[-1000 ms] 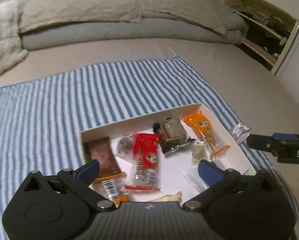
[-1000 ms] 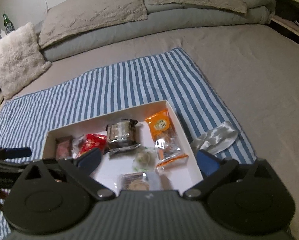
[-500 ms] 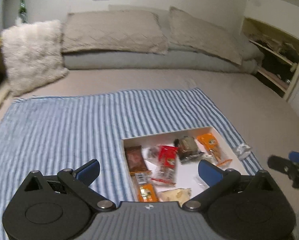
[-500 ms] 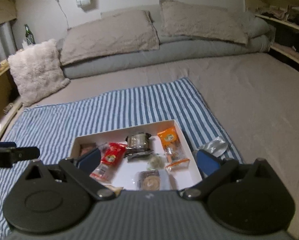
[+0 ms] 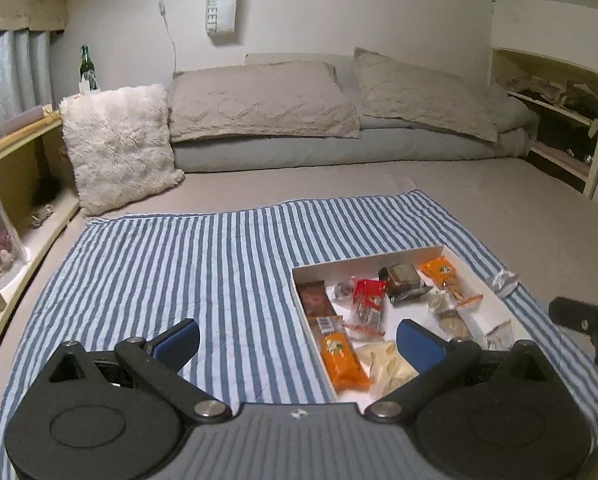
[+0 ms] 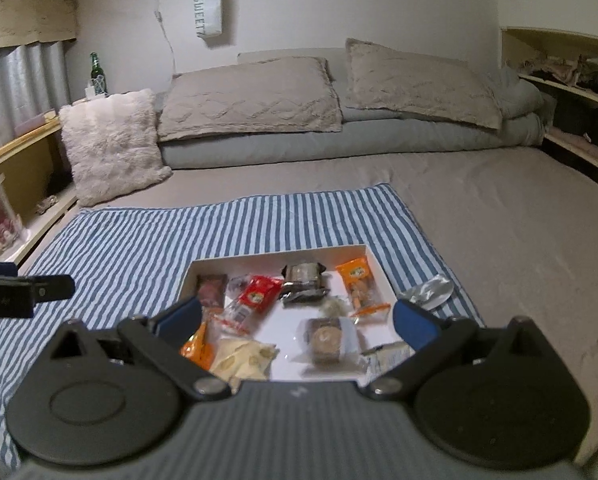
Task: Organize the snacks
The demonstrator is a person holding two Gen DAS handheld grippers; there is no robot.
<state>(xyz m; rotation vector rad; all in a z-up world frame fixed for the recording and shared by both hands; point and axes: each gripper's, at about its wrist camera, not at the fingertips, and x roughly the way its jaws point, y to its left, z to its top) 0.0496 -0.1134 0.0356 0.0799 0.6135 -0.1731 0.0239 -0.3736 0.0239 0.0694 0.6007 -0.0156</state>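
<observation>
A shallow white box point(image 5: 369, 259) point(image 6: 277, 259) lies on a blue-and-white striped cloth point(image 5: 203, 264) point(image 6: 139, 240) on the bed. Several wrapped snacks fill it: a red packet point(image 5: 369, 292) point(image 6: 261, 292), an orange packet point(image 5: 445, 276) point(image 6: 359, 278), a dark wrapped cake point(image 5: 403, 282) point(image 6: 305, 280), a brown bar point(image 5: 317, 300) and an orange bar point(image 5: 341, 358). A silver wrapper point(image 5: 503, 280) point(image 6: 429, 292) lies on the cloth just right of the box. My left gripper point(image 5: 299, 340) and right gripper point(image 6: 295, 318) both hang open and empty, raised above the box's near side.
Grey-beige pillows point(image 5: 259, 100) and a fluffy white cushion point(image 5: 115, 148) sit at the head of the bed. A wooden ledge point(image 5: 15, 140) with a green bottle point(image 5: 87, 66) runs along the left. Open shelves point(image 5: 555, 108) stand at the right.
Both grippers have pulled back and lifted away from the box, so it looks smaller and the pillows and wall come into view. Both stay open and empty.
</observation>
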